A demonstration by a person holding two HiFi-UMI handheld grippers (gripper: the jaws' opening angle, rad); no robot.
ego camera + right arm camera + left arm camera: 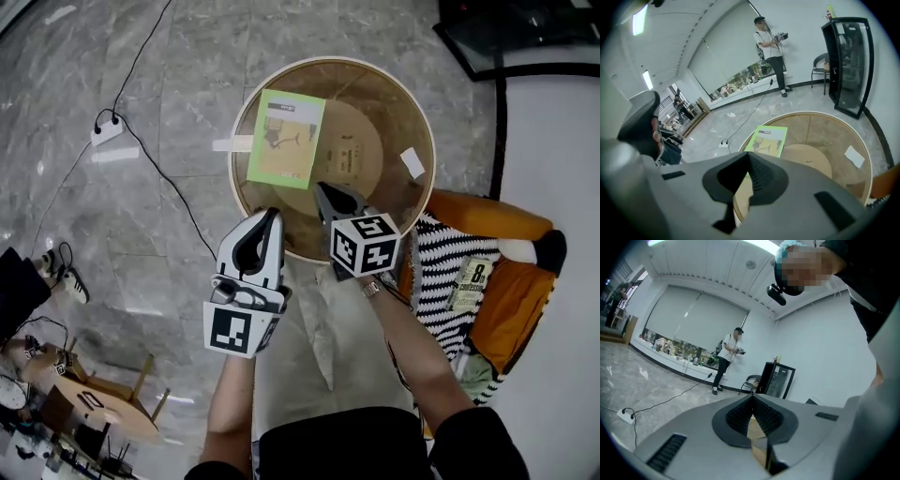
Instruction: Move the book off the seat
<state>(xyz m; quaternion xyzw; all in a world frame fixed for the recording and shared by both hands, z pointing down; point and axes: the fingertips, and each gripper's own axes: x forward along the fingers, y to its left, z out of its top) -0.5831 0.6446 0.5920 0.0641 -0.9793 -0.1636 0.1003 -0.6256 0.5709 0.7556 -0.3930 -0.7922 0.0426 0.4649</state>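
Observation:
A green book (286,139) lies flat on the left part of a round glass table (427,141), also in the right gripper view as the book (768,140) on the table (867,154). My right gripper (323,190) hangs over the table's near edge, just right of the book's near corner, shut with nothing in it; its jaws (749,157) meet. My left gripper (270,217) is at the table's near rim, below the book, shut and empty; in its own view (751,397) it points out across the room. The orange seat (511,300) stands to the right.
A striped cushion (450,272) and a pale printed card (472,281) lie on the seat. White paper slips (412,161) rest on the table. A power strip (106,129) with cable lies on the marble floor. A black glass cabinet (848,65) and a standing person (771,51) are beyond.

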